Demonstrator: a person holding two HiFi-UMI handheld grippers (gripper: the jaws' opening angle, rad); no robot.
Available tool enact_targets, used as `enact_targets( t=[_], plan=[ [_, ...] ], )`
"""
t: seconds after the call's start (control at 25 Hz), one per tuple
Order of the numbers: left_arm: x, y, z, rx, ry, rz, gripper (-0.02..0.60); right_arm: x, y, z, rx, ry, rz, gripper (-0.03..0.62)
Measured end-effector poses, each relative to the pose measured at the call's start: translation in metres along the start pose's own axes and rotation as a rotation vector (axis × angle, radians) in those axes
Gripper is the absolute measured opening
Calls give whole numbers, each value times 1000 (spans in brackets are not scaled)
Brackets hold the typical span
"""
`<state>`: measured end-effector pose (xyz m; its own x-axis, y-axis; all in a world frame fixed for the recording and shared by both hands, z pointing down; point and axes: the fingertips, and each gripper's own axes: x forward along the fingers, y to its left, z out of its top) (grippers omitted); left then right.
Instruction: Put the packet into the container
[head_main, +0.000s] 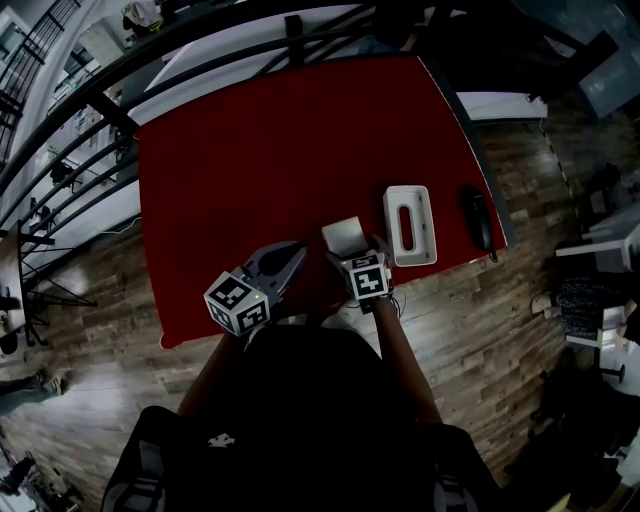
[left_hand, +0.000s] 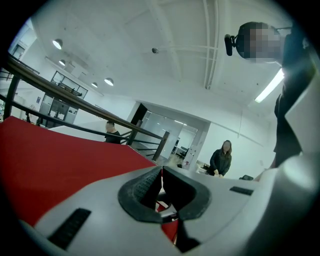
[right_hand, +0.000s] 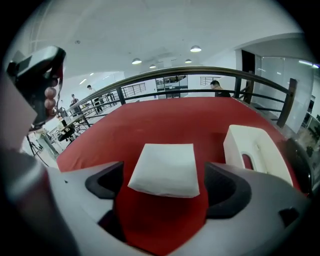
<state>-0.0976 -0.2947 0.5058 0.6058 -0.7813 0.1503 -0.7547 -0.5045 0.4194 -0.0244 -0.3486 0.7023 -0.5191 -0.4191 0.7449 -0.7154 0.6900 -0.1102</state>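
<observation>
A white, pillow-like packet (head_main: 344, 236) lies flat on the red table (head_main: 260, 150) near its front edge. My right gripper (head_main: 357, 254) stands open right at the packet's near side. In the right gripper view the packet (right_hand: 165, 167) lies between the wide-spread jaws of that gripper (right_hand: 165, 185), and neither pad touches it. The white container (head_main: 410, 225), a box with an oval slot on top, stands just right of the packet; the right gripper view shows the container (right_hand: 255, 150) too. My left gripper (head_main: 295, 255) hovers left of the packet, its jaws (left_hand: 161, 172) shut on nothing.
A black oblong object (head_main: 480, 218) lies at the table's right edge, beyond the container. A dark railing (head_main: 200, 50) runs behind the table. Wooden floor (head_main: 500, 330) surrounds the table. A person (left_hand: 221, 159) stands far off in the left gripper view.
</observation>
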Motion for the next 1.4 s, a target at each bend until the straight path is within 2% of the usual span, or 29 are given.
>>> enact_targets(
  t=[0.12, 0.92, 1.16, 1.4],
  plan=[
    [-1, 0, 1, 1, -1, 4, 15, 7, 3, -3, 3, 26, 13, 480],
    [0, 1, 1, -1, -10, 23, 15, 23, -1, -16, 14, 135, -35, 482],
    [-6, 5, 4, 0, -7, 29, 15, 29, 0, -14, 32, 132, -18, 479],
    [-5, 4, 4, -2, -2, 19, 15, 17, -4, -4, -22, 116, -43, 463]
  ],
)
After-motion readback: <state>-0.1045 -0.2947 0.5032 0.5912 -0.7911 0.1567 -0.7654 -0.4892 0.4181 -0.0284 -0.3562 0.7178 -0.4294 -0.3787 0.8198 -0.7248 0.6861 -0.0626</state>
